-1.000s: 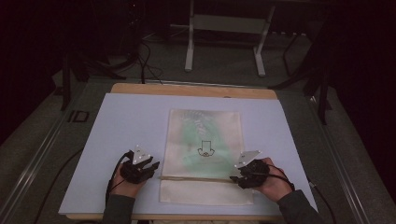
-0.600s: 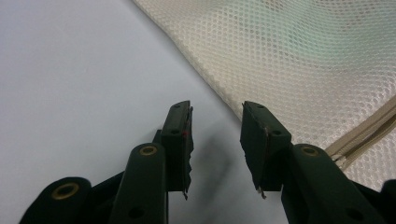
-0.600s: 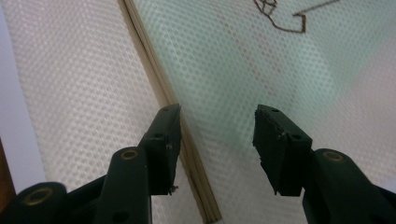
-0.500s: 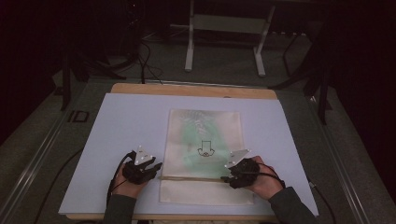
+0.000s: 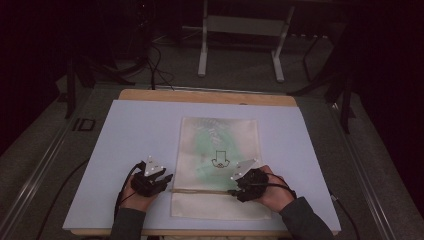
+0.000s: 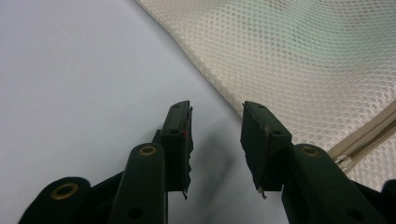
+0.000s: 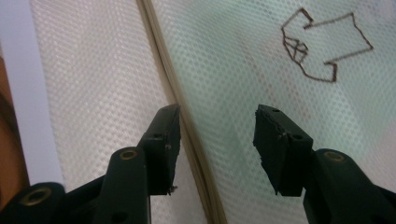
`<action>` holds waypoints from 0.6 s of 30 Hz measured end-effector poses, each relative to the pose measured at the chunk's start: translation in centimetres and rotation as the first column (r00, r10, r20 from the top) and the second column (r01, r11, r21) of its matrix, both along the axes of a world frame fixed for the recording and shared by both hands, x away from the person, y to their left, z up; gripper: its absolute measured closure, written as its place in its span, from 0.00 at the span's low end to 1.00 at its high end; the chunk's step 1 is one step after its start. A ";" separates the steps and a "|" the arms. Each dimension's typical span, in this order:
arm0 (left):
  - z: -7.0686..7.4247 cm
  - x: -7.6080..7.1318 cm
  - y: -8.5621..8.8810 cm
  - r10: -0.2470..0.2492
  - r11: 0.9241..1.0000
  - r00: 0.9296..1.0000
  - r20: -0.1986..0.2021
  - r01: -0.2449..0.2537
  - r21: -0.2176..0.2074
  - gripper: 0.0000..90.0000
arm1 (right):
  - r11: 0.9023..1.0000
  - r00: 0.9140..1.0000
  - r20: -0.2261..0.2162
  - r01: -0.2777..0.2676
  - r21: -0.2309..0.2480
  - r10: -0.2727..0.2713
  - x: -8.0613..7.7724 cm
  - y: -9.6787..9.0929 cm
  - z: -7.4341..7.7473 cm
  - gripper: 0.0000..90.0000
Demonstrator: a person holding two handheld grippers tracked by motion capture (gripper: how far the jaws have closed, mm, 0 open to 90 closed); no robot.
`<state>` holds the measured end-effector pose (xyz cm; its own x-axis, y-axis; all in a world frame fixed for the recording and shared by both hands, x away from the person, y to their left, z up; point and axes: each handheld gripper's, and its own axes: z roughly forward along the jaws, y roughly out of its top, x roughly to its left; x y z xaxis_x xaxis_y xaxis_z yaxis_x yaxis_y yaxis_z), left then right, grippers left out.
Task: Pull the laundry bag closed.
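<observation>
A cream mesh bag (image 5: 220, 150) lies flat on the pale mat (image 5: 135, 135), with something green showing through it and a dark outline drawing (image 5: 219, 161) on top. A tan zipper (image 5: 200, 190) runs across its near part. My left gripper (image 5: 167, 178) sits at the bag's left edge, by the zipper's end, open, its fingers (image 6: 180, 135) over the bare mat just beside the mesh (image 6: 303, 60). My right gripper (image 5: 233, 191) hovers over the bag's right part, open, with the zipper (image 7: 187, 116) passing by its left finger (image 7: 164, 140) and the drawing (image 7: 322, 46) beyond.
The mat covers a wooden table (image 5: 200, 96) whose far edge shows. Metal stand legs (image 5: 240, 45) and cables (image 5: 155, 65) lie on the dark floor behind. A sleeve (image 5: 307, 222) and forearms enter from the near edge.
My right gripper has slid left and toward the near edge onto the zipper line. The left gripper has edged slightly right toward the bag's edge.
</observation>
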<state>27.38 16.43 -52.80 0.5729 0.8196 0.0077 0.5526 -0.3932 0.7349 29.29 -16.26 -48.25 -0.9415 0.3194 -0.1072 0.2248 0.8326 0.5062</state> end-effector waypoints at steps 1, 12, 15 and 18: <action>0.0 0.0 0.0 0.001 1.000 1.000 0.002 -0.001 0.001 0.69 | 1.000 1.000 0.000 -0.004 0.001 0.004 0.0 0.2 0.0 0.57; 0.0 0.0 0.1 0.002 1.000 1.000 0.003 -0.002 0.004 0.72 | 0.999 0.999 -0.011 -0.038 0.007 0.038 0.0 1.9 0.2 0.57; 0.1 0.0 0.1 0.007 1.000 1.000 0.005 -0.007 0.006 0.72 | 0.999 0.999 -0.014 -0.046 0.007 0.046 0.0 2.3 0.2 0.57; 0.1 0.0 0.2 0.010 1.000 1.000 0.005 -0.010 0.004 0.72 | 0.999 0.998 -0.018 -0.052 0.007 0.052 -0.1 2.6 0.2 0.57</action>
